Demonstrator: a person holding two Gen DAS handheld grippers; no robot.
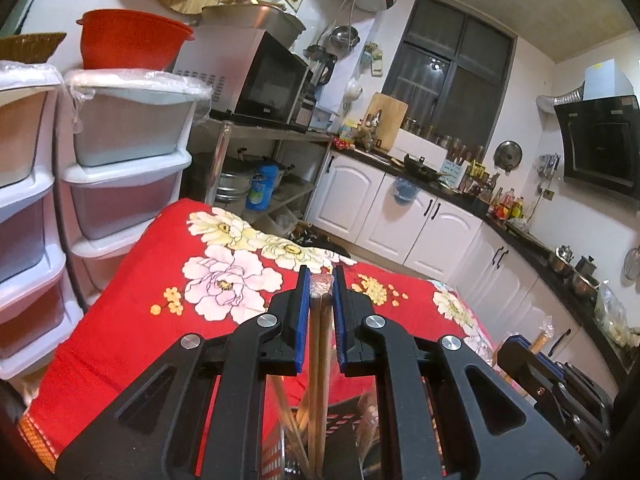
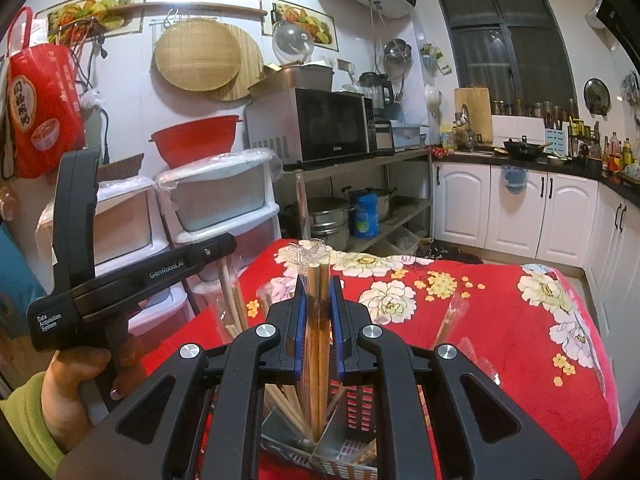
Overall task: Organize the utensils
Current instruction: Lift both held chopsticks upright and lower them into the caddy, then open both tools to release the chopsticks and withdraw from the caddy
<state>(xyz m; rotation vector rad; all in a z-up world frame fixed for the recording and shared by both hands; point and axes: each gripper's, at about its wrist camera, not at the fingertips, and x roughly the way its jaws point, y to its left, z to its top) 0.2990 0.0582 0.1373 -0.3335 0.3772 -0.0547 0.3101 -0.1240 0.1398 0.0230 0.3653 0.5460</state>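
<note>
Left wrist view: the left gripper (image 1: 321, 312) is clamped on a wrapped pair of wooden chopsticks (image 1: 320, 320), upright between its blue pads, with their lower ends in the perforated metal holder (image 1: 340, 420) directly below. Loose sticks already lean there, so sorting looks well underway.

Right wrist view: the right gripper (image 2: 318, 320) likewise pinches a cellophane-sleeved pair of chopsticks (image 2: 316, 312) over the holder's compartments (image 2: 344, 448). Another wrapped pair (image 2: 450, 320) lies to its right on the floral tabletop (image 2: 500, 320), probably still to collect.

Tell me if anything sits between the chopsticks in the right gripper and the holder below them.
Nothing visible blocks them. The right gripper is shut on a wrapped pair of chopsticks directly above the metal holder; only other chopsticks already standing in it share the compartment.
</note>
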